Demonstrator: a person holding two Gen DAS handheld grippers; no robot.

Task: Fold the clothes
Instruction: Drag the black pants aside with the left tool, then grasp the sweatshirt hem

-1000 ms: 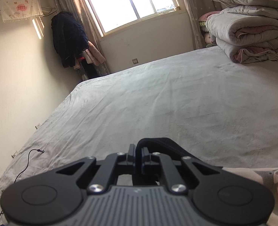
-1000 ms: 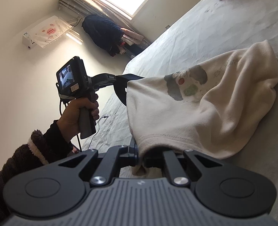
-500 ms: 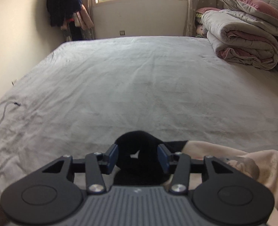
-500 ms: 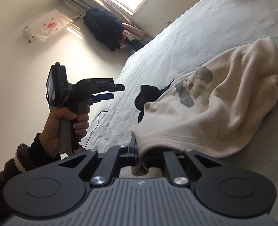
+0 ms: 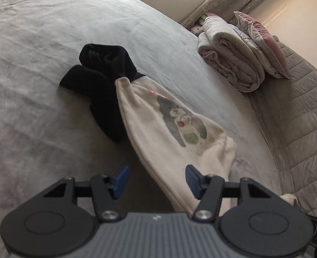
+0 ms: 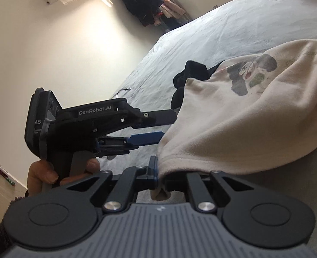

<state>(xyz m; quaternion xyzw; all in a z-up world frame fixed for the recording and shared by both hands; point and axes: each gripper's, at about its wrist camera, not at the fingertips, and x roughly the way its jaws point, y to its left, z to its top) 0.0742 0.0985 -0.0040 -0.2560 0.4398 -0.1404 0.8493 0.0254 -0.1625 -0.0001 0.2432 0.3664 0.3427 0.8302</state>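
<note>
A cream top (image 5: 169, 133) with a bear print and a black sleeve part (image 5: 102, 79) lies stretched across the grey bed (image 5: 40, 64). My left gripper (image 5: 156, 178) hovers over the top's near end. Its jaws are opening; the cream cloth runs between the blue pads (image 5: 121, 180), which do not press on it. In the right wrist view a hand holds the left gripper (image 6: 169, 125) at the cloth's left edge. My right gripper (image 6: 161, 176) is shut on the cream top's (image 6: 244, 118) hem. The black part (image 6: 190, 73) lies bunched beyond it.
Folded quilts and a pillow (image 5: 233, 60) are stacked at the bed's far right, beside a quilted headboard (image 5: 298, 118). A cable end (image 6: 122, 91) lies near the bed's left edge. A dark coat (image 6: 141, 2) hangs by the window.
The left gripper let go of the black part, which dropped onto the bed. It opened, rolled and swung down toward the cream cloth beside the right gripper. The right gripper kept its grip.
</note>
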